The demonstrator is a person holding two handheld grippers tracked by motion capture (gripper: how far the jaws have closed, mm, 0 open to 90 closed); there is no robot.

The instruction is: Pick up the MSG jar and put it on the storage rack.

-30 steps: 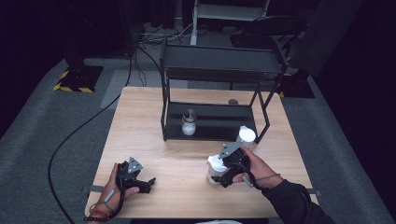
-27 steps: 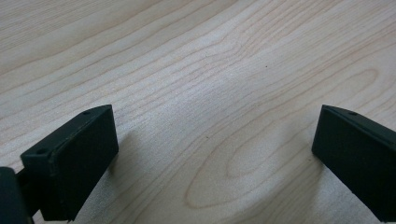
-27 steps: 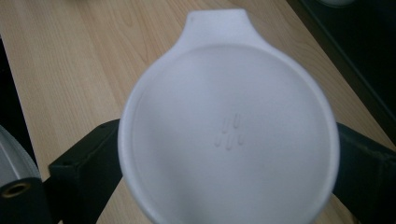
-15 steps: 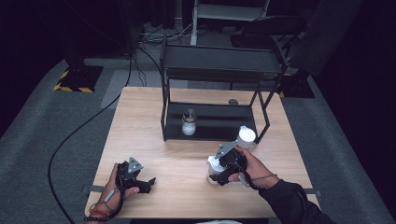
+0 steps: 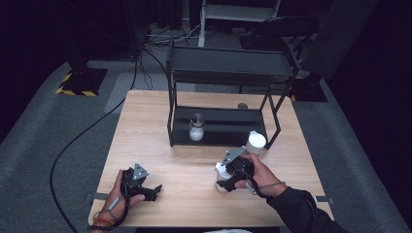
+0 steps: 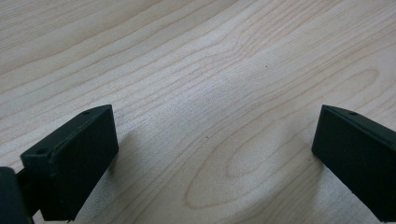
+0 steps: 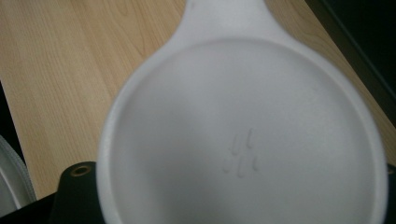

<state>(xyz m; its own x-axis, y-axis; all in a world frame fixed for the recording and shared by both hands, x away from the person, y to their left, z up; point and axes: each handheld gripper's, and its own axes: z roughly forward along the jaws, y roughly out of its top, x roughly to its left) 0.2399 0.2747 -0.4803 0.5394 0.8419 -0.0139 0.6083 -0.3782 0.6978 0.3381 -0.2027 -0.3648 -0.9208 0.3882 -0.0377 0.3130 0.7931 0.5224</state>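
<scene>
High view recorded a wooden table [image 5: 160, 121] with a black two-tier rack [image 5: 223, 73] standing on its far half. On the rack's lower shelf stood a small glass jar [image 5: 196, 129]; a white round piece [image 5: 255, 142] sat just beside the rack's front right leg, on the table. The right gripper [image 5: 224, 180], held in the right hand [image 5: 256, 175], lay near the front edge right of centre, and its jaws had just been closing on a white scoop-like cup [image 5: 220, 171] that rested on the tabletop beneath it. Right gripper view gave the same object close up: the white cup [image 7: 243, 135] seen into its round hollow, a short handle running up toward the top of the frame, a faint moulded mark on its floor, one black jaw visible at the lower left pressed to its rim. Grip read as clenched on the cup. The left gripper [image 5: 151, 190], in the left hand [image 5: 121, 191], rested low at the front left of the table, well apart from the cup. Left gripper view showed its two black pads [image 6: 74, 158] spread wide over bare wood grain, nothing between them.
</scene>
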